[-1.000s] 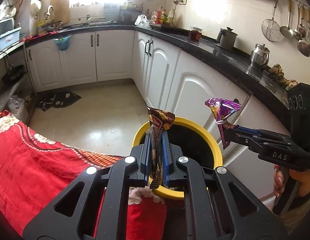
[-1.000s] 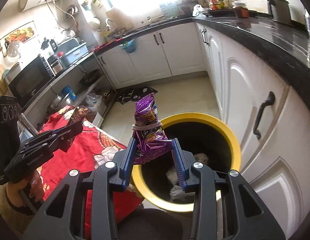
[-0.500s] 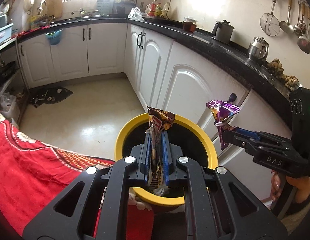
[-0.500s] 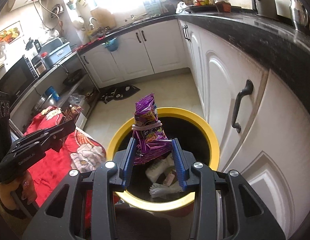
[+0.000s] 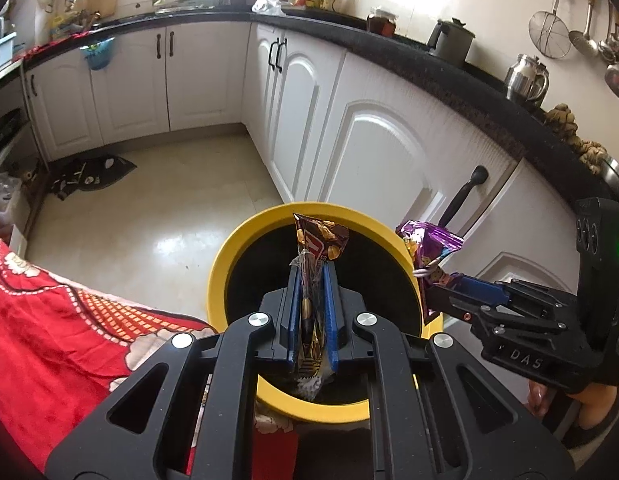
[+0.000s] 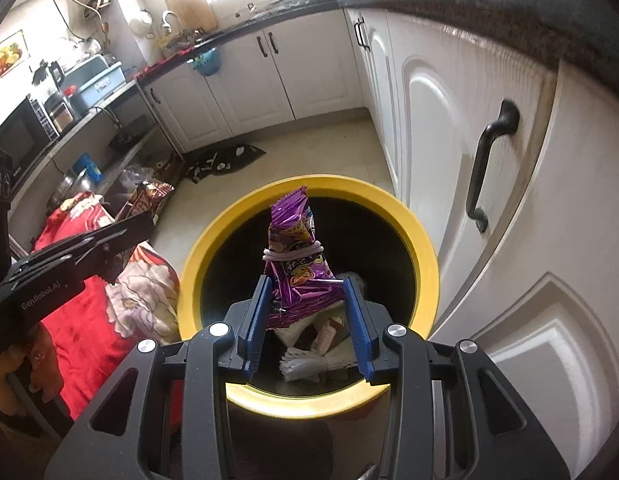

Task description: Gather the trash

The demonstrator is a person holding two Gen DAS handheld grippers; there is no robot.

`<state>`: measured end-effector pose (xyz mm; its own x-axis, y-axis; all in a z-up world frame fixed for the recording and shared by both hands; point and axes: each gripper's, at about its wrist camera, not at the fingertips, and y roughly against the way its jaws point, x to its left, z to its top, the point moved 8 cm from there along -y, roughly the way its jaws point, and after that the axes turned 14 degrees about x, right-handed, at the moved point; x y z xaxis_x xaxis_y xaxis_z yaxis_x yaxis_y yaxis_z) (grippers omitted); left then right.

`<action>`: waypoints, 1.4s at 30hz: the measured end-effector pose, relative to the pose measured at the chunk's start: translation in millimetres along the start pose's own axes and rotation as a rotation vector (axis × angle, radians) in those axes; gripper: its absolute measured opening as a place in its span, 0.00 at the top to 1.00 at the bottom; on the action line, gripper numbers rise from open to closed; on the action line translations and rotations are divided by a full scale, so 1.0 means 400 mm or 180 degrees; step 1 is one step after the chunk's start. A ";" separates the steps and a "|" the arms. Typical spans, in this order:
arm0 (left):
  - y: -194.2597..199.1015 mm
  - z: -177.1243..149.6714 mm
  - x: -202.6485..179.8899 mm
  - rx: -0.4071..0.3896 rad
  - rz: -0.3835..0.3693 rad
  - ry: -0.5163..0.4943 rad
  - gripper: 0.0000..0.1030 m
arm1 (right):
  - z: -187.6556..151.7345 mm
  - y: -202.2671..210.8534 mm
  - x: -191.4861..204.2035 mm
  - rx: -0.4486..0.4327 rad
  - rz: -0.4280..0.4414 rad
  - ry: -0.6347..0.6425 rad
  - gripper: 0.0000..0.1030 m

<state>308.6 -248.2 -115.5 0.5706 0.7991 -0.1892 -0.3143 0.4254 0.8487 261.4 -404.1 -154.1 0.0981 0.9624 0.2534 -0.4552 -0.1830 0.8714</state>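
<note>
My left gripper (image 5: 313, 280) is shut on a brown snack wrapper (image 5: 315, 248) and holds it over the yellow-rimmed black bin (image 5: 229, 264). My right gripper (image 6: 305, 292) is shut on a purple snack bag (image 6: 293, 256) tied with a white band, above the same bin (image 6: 425, 264). Each gripper shows in the other's view: the right one with its purple bag (image 5: 425, 248) at the bin's right rim, the left one with its brown wrapper (image 6: 143, 202) left of the bin. White paper trash (image 6: 321, 360) lies in the bin.
White cabinets (image 5: 373, 152) with a black handle (image 6: 485, 160) stand close on the bin's right. A table with a red floral cloth (image 5: 49, 340) is on its left. A dark mat (image 5: 93, 170) lies on the tile floor. Pots stand on the black counter (image 5: 449, 60).
Both grippers have moved forward and further over the bin, still holding their wrappers. The bin's opening now fills more of both views.
</note>
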 end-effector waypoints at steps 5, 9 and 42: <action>-0.040 -0.004 0.003 0.0101 0.0000 0.0013 0.93 | -0.010 -0.033 -0.004 0.0081 -0.0034 -0.0003 0.65; -0.064 -0.009 0.009 0.0176 -0.0016 0.0039 0.93 | -0.016 -0.052 -0.011 0.0130 -0.0054 -0.0028 0.64; -0.044 -0.028 0.092 0.0282 0.0372 0.0288 0.13 | 0.005 -0.009 -0.012 -0.0044 -0.0212 -0.0068 0.29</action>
<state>326.7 -221.6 -142.8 0.4622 0.8776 -0.1269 -0.3041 0.2913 0.9070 264.2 -408.5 -157.6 0.1473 0.9678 0.2040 -0.4591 -0.1158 0.8808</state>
